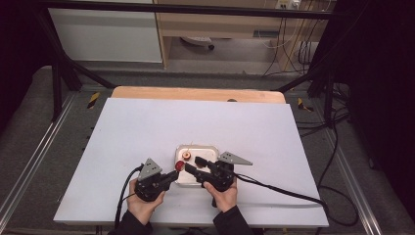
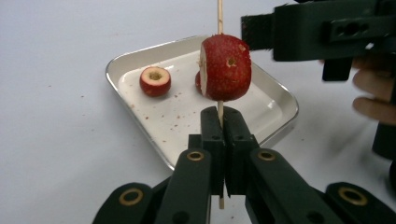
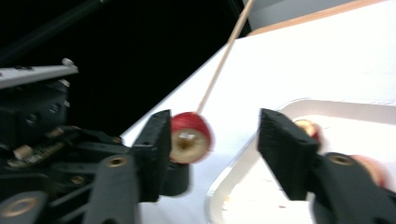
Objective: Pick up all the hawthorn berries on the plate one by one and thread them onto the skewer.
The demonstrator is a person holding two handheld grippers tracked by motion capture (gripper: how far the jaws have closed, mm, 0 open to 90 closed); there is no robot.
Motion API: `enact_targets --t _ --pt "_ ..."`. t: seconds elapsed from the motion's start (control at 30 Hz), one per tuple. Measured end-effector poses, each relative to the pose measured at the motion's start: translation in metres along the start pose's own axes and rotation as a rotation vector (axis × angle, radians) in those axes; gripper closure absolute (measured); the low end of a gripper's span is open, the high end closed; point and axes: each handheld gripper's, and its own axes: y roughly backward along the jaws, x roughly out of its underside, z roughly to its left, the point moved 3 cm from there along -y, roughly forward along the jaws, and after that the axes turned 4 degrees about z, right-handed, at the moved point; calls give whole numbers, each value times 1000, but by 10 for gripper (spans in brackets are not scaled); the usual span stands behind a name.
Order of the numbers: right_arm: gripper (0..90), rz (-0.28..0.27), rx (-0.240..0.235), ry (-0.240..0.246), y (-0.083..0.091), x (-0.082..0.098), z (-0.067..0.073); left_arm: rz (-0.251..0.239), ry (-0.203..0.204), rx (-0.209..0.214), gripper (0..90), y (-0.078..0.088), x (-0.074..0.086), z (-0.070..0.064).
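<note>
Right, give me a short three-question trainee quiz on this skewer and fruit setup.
1. True or false: the left gripper is shut on the wooden skewer.
2. Multiple choice: where is the red fruit piece on the skewer? A) lying in the tray B) threaded on the stick above the left gripper's jaws C) clamped between the right gripper's pads
3. Fill in: the hollowed fruit piece lies in the metal ____.

Key
1. True: both jaws meet on the stick.
2. B: the right gripper has its jaws apart on either side of the fruit, and the pads do not press on it.
3. Tray.
</note>
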Motion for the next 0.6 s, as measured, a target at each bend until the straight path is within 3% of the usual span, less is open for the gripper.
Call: enact_targets --t 0.13,0.17,0.2,0.23,0.3,0.33,0.37,0.43,0.47,0.5,0.53,0.6 --pt "234 115 63 52 6 -9 -9 19 -24 -1 883 4 2 7" --pt "234 115 63 52 6 -9 -9 25 -29 0 883 5 3 9" --pt "211 149 80 68 7 -11 -12 21 -29 -2 883 6 4 11" --pt "183 217 120 105 9 -14 -18 26 -34 -3 882 8 5 13" --pt "173 245 142 123 10 -16 -22 39 -48 -10 882 10 7 17" --pt "166 301 178 151 13 -22 -27 43 -52 -11 882 11 8 20" --pt "166 301 178 151 13 -22 -27 50 -52 -14 882 11 9 22" --pt "160 421 228 207 11 -29 -32 60 -47 -17 881 13 12 28" --pt "160 421 228 207 11 -29 -32 65 -45 -16 881 14 13 30" --pt "160 497 239 223 6 -34 -33 68 -46 -18 881 14 13 32" --pt "160 497 239 223 6 -34 -33 66 -47 -25 881 15 14 34" --pt "174 562 254 244 0 -38 -34 69 -51 -27 881 16 14 37"
